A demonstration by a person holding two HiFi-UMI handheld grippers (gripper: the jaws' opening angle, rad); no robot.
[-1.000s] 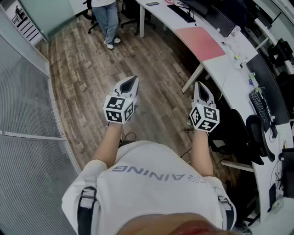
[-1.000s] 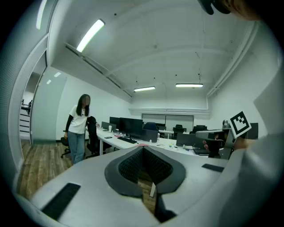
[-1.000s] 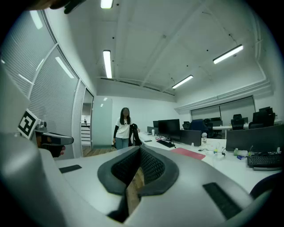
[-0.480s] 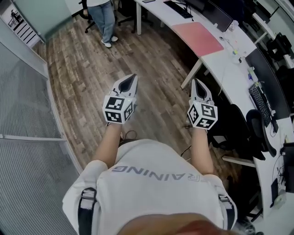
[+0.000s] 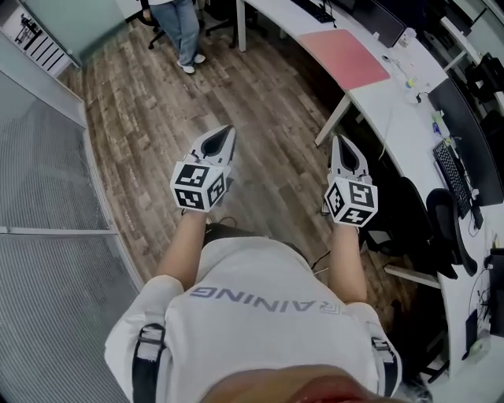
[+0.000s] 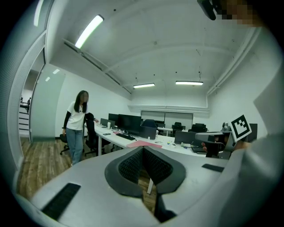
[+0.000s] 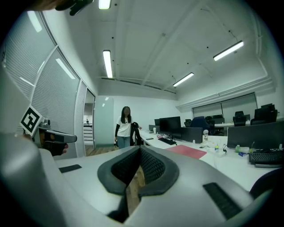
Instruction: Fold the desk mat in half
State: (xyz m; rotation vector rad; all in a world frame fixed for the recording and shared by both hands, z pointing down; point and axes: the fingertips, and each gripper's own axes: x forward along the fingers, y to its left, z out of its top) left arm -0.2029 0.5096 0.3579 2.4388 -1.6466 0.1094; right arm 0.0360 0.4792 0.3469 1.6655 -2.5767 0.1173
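The pink desk mat (image 5: 349,57) lies flat on the long white desk (image 5: 394,134) at the upper right of the head view; it also shows as a thin pink strip (image 6: 144,144) in the left gripper view and as a red sheet (image 7: 186,151) in the right gripper view. My left gripper (image 5: 223,138) is held over the wooden floor, shut and empty. My right gripper (image 5: 345,147) is beside it, near the desk's edge, also shut with nothing in it. Both are well short of the mat.
A person (image 5: 179,24) stands at the far end of the floor by an office chair. Monitors, a keyboard (image 5: 450,179) and small items sit on the desk. A black chair (image 5: 413,228) stands at my right. A glass partition (image 5: 39,157) runs along my left.
The view has shifted slightly; the desk and mat sit a little further up and right. Both grippers stay shut and level in front of me.
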